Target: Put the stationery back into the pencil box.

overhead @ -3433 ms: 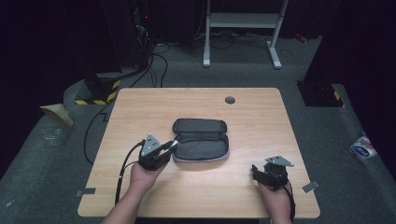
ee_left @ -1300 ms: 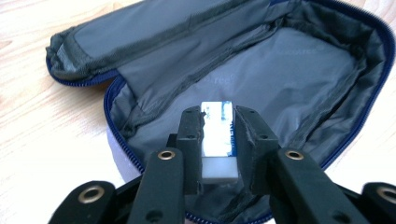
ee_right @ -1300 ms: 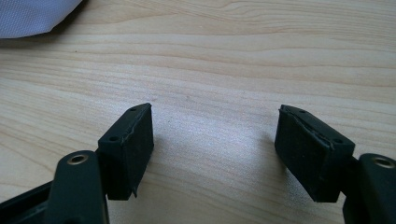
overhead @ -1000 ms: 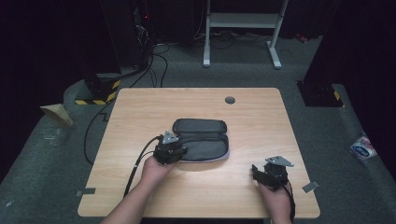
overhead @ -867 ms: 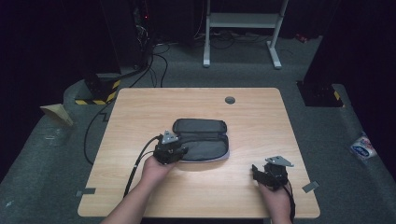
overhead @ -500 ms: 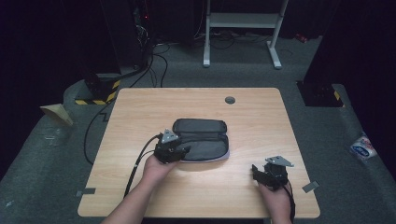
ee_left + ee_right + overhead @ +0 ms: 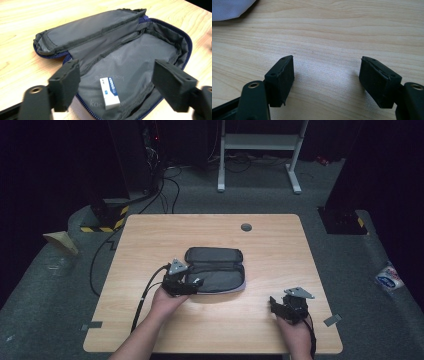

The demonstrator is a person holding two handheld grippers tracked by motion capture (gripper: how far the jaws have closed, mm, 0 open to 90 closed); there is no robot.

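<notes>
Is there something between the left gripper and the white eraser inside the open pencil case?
Nothing visible does. The left gripper is open just above the eraser, which lies uncovered on the grey lining of the pencil case, with the flap folded back.

Near rim of the open grey pouch (image 7: 130, 62) cut off by the bottom edge of the left gripper view, partly masked by the left gripper (image 7: 117, 82) with its jaws spread; small print on the white eraser (image 7: 110, 93) too fine to read beyond "ERASER"; in the right gripper view, only a pale corner of the pouch visible at top left; left forearm (image 7: 142, 340) cropped at the high view's bottom edge.
</notes>
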